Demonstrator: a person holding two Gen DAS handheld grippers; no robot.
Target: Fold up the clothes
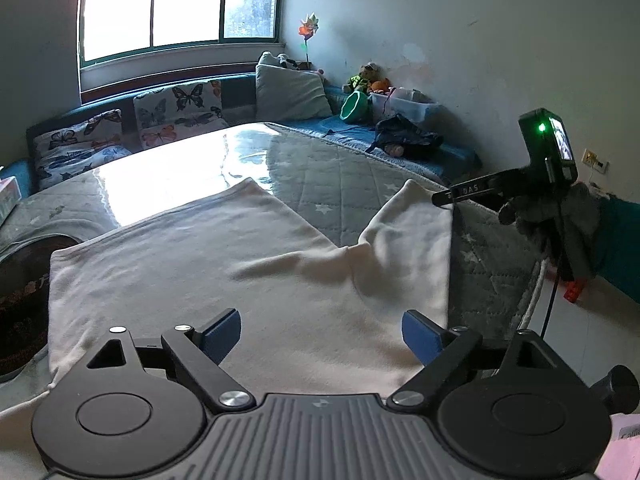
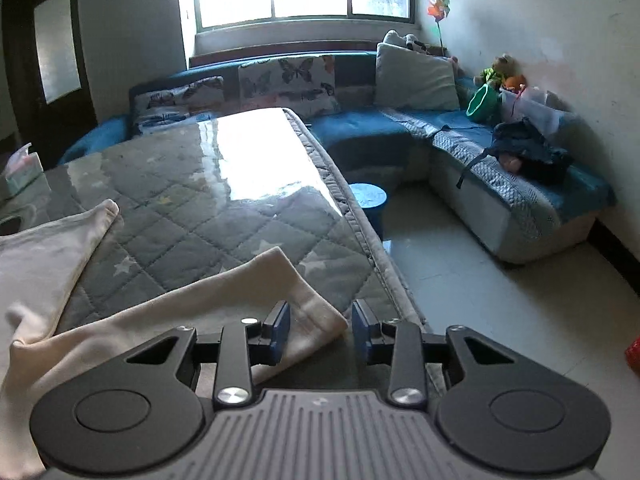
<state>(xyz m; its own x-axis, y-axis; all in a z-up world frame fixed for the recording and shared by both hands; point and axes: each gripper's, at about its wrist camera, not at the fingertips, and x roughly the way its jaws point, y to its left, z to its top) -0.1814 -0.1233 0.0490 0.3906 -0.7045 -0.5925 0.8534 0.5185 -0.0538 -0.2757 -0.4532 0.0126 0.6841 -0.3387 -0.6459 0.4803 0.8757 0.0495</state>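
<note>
The left gripper (image 1: 321,332) hangs spread wide over the cream garment (image 1: 224,264) on the quilted table (image 1: 340,172), gripping nothing. The right gripper (image 2: 321,330) — at three o'clock from the cloth — stands part-open astride the sleeve cuff (image 2: 316,312), pads clear.

Both wrist views look down close over the quilted table (image 1: 340,168), sharing the sofa (image 2: 360,124).

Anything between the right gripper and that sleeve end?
Nothing visible. The right gripper is open, and the cream sleeve end already lies partly between its jaws on the quilted cover. Its pads aren't pressing on it.
</note>
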